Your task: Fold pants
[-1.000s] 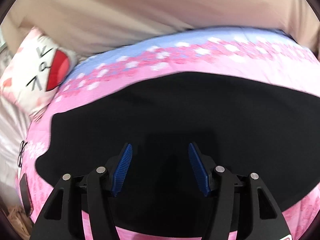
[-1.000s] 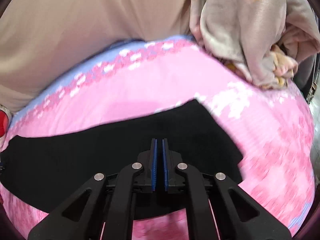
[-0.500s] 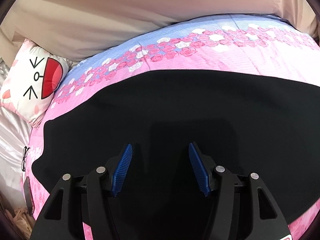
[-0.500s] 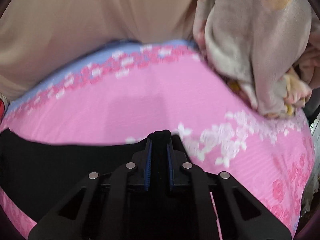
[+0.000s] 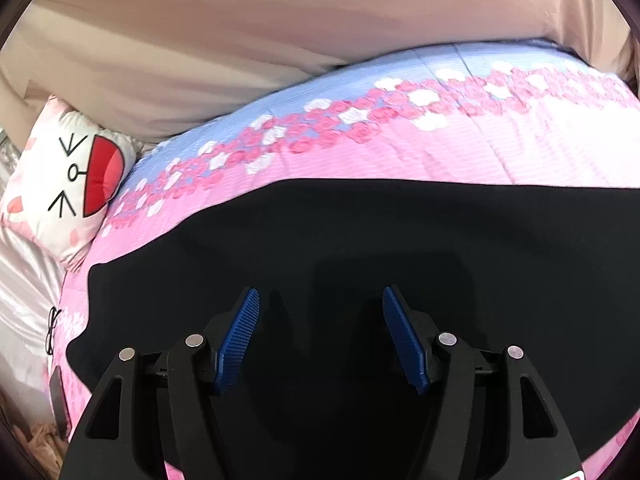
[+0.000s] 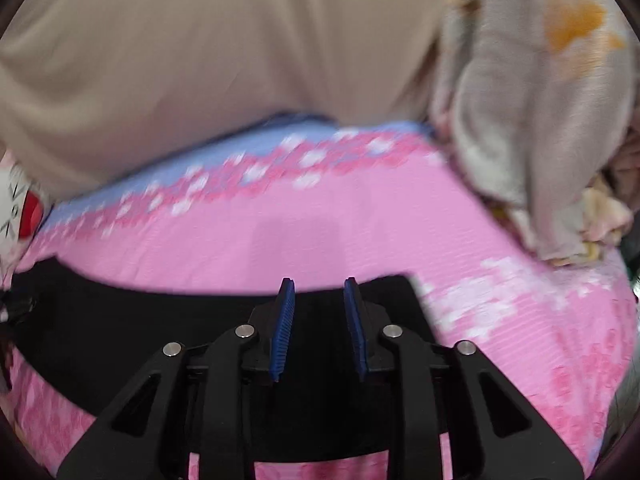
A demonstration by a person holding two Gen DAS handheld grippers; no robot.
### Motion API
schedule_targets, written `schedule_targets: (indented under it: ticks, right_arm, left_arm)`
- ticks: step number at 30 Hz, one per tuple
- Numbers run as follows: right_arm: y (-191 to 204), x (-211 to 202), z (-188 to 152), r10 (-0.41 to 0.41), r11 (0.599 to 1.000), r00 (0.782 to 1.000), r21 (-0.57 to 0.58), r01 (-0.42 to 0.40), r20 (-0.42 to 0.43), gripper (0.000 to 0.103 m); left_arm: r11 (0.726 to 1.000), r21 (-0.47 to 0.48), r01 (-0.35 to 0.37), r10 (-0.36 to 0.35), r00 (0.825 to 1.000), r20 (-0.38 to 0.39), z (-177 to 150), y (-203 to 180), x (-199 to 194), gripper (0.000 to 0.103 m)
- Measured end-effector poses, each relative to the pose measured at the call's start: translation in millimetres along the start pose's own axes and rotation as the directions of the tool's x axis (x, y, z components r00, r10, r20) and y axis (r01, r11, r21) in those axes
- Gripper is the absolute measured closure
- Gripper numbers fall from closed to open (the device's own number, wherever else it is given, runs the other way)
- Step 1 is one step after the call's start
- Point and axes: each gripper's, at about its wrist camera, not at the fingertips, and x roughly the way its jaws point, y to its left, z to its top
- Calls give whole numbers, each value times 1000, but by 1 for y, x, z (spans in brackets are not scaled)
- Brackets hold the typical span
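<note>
— What do you have on the left side?

— My left gripper (image 5: 320, 300) hangs over the black pants (image 5: 400, 248) with its jaws spread wide and nothing between the blue pads (image 5: 238, 340). The pants lie flat across the pink flowered bedspread (image 5: 400, 148), stretching well to the right in this view. A cat-face pillow (image 5: 68, 176) sits at the left edge of the bed, apart from the pants. Beige fabric (image 5: 280, 32) fills the background.

— And the right?

— My right gripper (image 6: 318, 292) is parted to a narrow gap, gripping nothing. Its fingertips sit over the far edge of the pants (image 6: 160, 332), close to the square corner of the black cloth on the right side. I see the pink bedspread (image 6: 320, 232) just beyond the tips. The right view is blurred, so I cannot tell whether the pads (image 6: 282, 328) touch the cloth.

— Anything else nearby?

— A rumpled grey blanket (image 6: 532, 120) with an orange patch is heaped on the far right of the bed, well apart from the pants.
</note>
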Motion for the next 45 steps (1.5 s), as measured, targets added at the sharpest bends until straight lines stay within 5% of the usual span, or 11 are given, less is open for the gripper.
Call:
schedule_targets:
  ticks: [2, 4, 7, 10, 13, 17, 21, 29, 40, 44, 45]
  right_arm:
    - [-11, 22, -5, -90, 996, 994, 19, 92, -56, 79]
    - [-23, 1, -2, -48, 988, 999, 146, 49, -7, 76]
    - [-7, -28, -6, -36, 992, 997, 123, 27, 67, 77]
    - [-11, -8, -23, -137, 985, 989, 102, 141, -47, 77]
    - [-13, -30, -35, -99, 976, 995, 193, 97, -2, 74]
    - [37, -57, -43, 2, 992, 999, 123, -8, 45, 75]
    - [63, -33, -66, -35, 997, 998, 67, 39, -51, 76]
    - [75, -80, -60, -29, 991, 998, 130, 21, 59, 72]
    - [39, -92, -95, -118, 958, 993, 265, 111, 9, 71]
    - [22, -98, -102, -163, 937, 987, 314, 152, 9, 40]
    - [17, -100, -102, -170, 932, 985, 326, 157, 13, 40]
  left_arm:
    - [1000, 2, -9, 9, 1000, -1, 0, -5, 5, 41]
    - [1000, 6, -16, 16, 1000, 7, 0, -5, 1, 41]
    - [1000, -15, 22, -21, 1000, 20, -1, 0, -9, 41]
    - [999, -14, 33, -32, 999, 30, -3, -1, -13, 41]
    - [999, -13, 45, -44, 999, 32, -6, -1, -17, 41]
    - [998, -25, 62, -61, 997, 44, -10, 5, -26, 41]
    - [996, -36, 76, -73, 996, 58, -12, 10, -32, 41]
    - [994, -53, 92, -88, 994, 72, -24, 32, -41, 41]
    - [990, -116, 78, -75, 997, 29, -55, 76, -30, 40]
    - [988, -139, 63, -63, 998, 5, -67, 92, -24, 40]
    - [988, -142, 64, -64, 998, 0, -69, 93, -23, 40]
